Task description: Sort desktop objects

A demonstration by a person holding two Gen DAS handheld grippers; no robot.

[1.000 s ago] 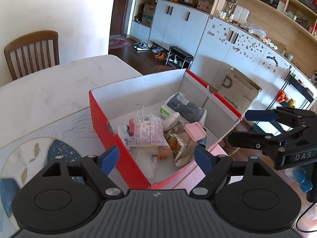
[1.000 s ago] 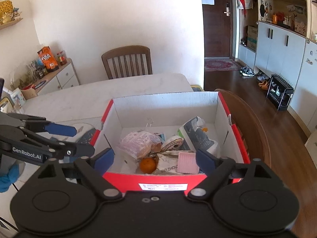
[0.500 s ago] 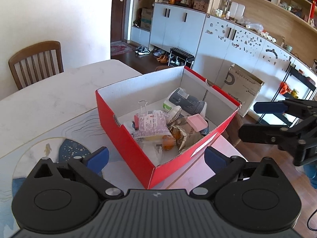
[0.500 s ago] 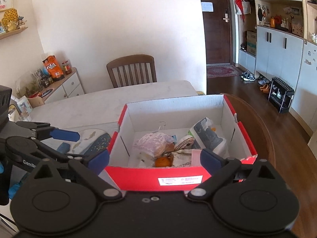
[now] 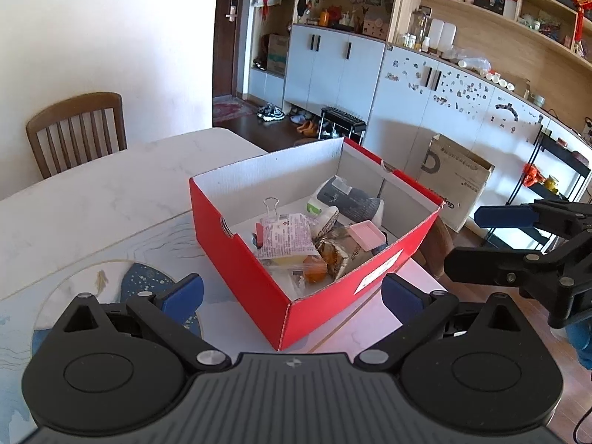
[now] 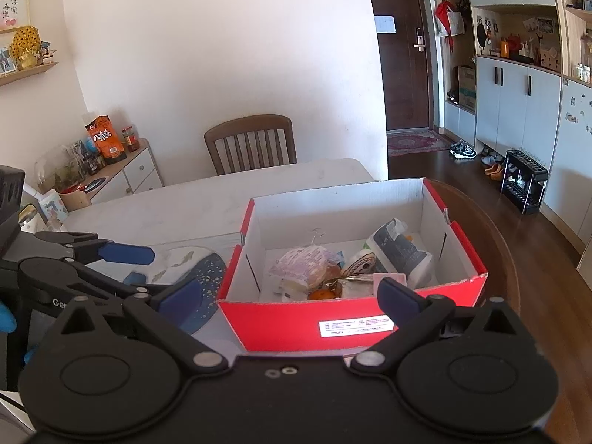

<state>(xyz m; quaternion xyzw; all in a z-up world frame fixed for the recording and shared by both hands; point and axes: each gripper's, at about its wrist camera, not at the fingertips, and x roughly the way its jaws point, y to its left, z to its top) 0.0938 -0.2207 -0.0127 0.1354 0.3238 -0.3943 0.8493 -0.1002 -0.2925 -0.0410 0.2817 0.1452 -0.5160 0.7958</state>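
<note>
Currently — both claws released | left claw [image 5: 292, 292] and right claw [image 6: 288, 296] spread wide, empty, near the red cardboard box [image 6: 351, 318] | box on white marble desk [image 5: 92, 199], right edge — small clutter gathered inside, likely sorting done

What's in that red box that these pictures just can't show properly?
- Bottom of the red box: both views, buried under the heap.
- Near corner inside: right wrist view, hidden by the box's front wall.
- Label print: too small to read.
- Pink tray: right wrist view, partly behind the right gripper fingertip.
- Orange item: half covered by the snack packet; unidentifiable.
</note>
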